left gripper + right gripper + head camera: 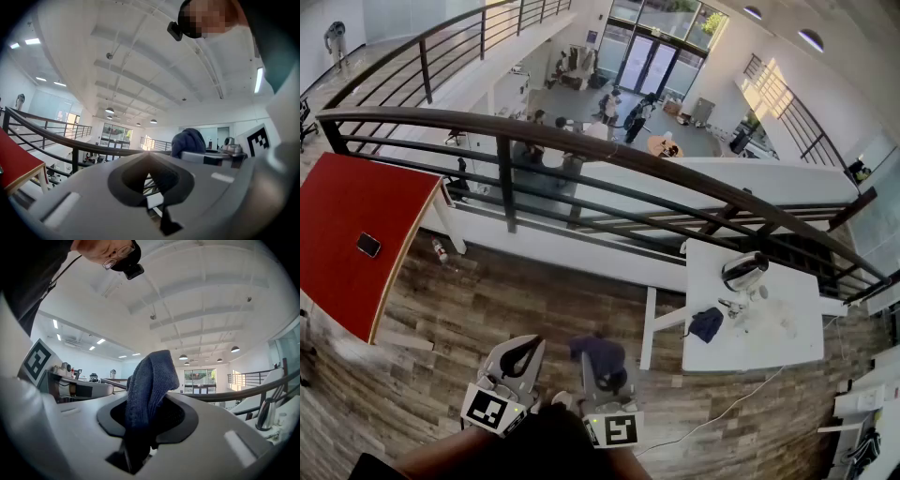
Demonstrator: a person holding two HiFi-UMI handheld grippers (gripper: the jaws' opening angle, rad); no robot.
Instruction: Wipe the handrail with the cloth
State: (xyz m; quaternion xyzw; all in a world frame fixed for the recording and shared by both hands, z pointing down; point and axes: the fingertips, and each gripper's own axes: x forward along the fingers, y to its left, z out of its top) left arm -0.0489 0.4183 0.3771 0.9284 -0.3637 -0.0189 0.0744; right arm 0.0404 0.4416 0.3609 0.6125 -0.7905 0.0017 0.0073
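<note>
The dark curved handrail [581, 142] runs across the head view from upper left to right, well ahead of both grippers. My right gripper [602, 368] is shut on a dark blue cloth [150, 385], which sticks up between its jaws; the cloth [598, 354] shows at the bottom centre of the head view. My left gripper [517, 358] is beside it, shut with nothing in it. From the left gripper view the handrail [56, 136] passes at left and the cloth [188, 140] shows at right. The rail [234, 392] also crosses the right gripper view.
A red table [356, 234] with a phone [367, 245] stands at left. A white table [787, 347] at right carries a kettle [744, 271] and another dark cloth [706, 323]. Wooden floor [534, 300] lies between me and the railing. People stand on the lower floor beyond.
</note>
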